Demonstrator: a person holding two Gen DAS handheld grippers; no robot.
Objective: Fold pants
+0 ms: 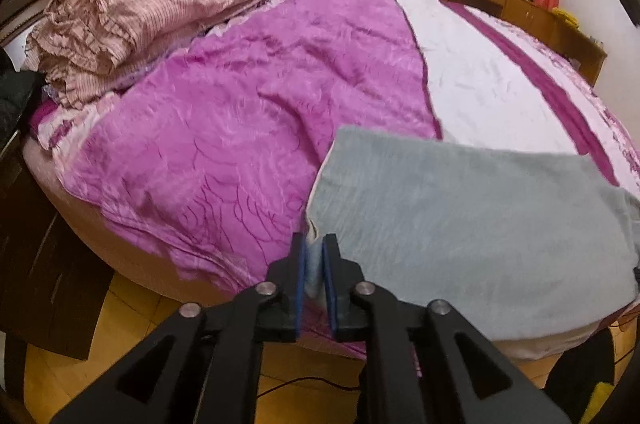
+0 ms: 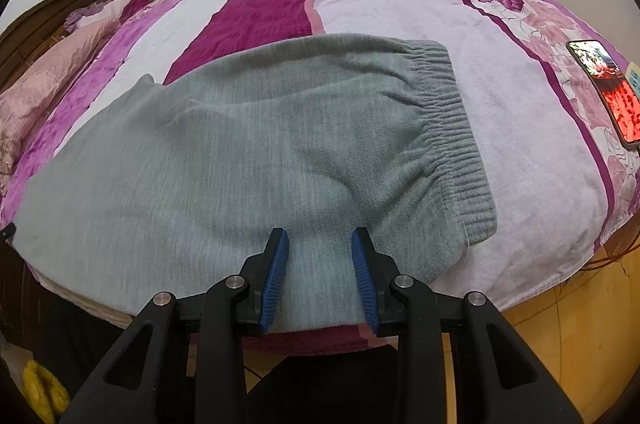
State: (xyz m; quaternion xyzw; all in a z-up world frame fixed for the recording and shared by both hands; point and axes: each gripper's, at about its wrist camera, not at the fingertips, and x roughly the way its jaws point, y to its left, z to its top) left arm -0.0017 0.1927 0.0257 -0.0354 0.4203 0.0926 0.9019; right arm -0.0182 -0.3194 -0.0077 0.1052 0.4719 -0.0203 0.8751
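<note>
Grey fleece pants lie flat on the bed, legs stacked, with the ribbed elastic waistband to the right. They also show in the left wrist view. My left gripper is shut on the near left edge of the pants, with cloth pinched between its blue pads. My right gripper is open, and its fingers straddle the near edge of the pants just left of the waistband.
The bed carries a magenta quilt and a white and purple sheet. A pink bundled blanket lies by the headboard. A phone with a lit screen lies at the bed's right edge. Wooden floor lies below.
</note>
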